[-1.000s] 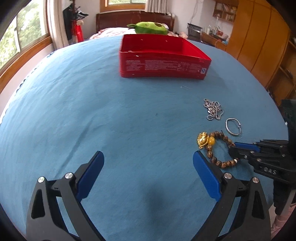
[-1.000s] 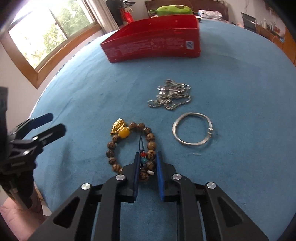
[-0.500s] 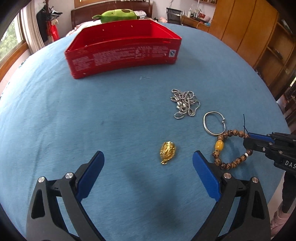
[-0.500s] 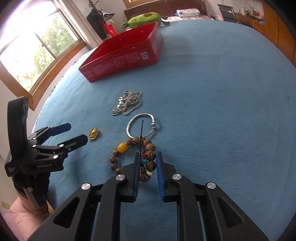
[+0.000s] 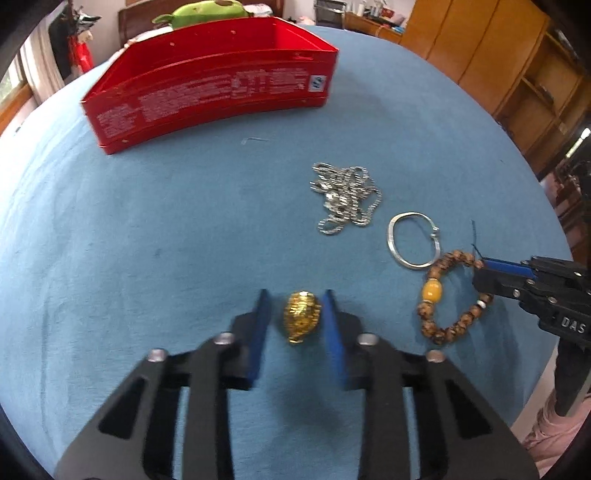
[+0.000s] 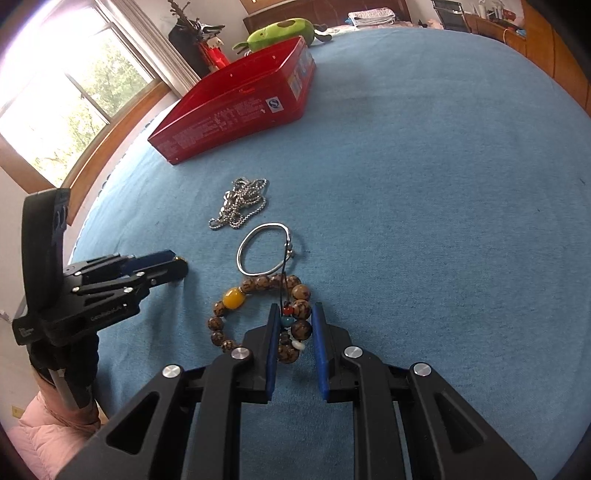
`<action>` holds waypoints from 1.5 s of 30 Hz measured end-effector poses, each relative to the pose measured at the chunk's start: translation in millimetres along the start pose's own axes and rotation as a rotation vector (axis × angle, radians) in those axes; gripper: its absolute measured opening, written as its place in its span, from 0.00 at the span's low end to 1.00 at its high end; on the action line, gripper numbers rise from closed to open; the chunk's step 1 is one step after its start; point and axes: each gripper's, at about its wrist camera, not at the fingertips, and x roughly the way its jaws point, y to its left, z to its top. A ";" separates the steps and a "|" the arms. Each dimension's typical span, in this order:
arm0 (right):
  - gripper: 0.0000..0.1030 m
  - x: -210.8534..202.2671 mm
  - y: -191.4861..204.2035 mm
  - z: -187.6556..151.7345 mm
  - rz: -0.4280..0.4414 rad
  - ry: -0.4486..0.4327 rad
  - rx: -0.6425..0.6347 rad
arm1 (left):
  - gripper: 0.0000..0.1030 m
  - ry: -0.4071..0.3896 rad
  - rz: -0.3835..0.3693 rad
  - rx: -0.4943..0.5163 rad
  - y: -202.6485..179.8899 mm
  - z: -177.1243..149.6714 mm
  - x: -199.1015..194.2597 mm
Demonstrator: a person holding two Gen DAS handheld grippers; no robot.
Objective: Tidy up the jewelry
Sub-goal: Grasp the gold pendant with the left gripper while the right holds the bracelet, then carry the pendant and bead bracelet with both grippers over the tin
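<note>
Spreading out underneath everything, a blue cloth (image 5: 147, 240), in a bedroom. Nearest in the left wrist view, hovering low over the cloth, the left gripper (image 5: 295, 306), narrowed but not closed, flanking a gold pendant (image 5: 301, 321) with a thin gap showing on each side. Lying flat on the cloth, that pendant, between the blue pads.

Nearest in the right wrist view, pinching the near side of a bead bracelet (image 6: 236, 299), the right gripper (image 6: 295, 317), pads pressing against the brown beads and small tassel beads. Resting on the cloth, the remainder of the bracelet, its yellow bead facing left.

Sitting just beyond, touching the bracelet's far edge, a silver bangle (image 6: 258, 254). Bunching up a little farther off, a silver chain (image 6: 240, 203). Standing well beyond, a red box (image 6: 236, 110), open-topped. Lying behind that, a green plush toy (image 6: 280, 31). Letting in daylight at far left, a window (image 6: 74, 99).
</note>
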 end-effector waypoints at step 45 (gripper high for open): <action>0.16 -46.5 100.8 122.9 0.154 -0.164 -0.148 | 0.18 -0.283 0.083 -0.146 83.3 57.6 -110.6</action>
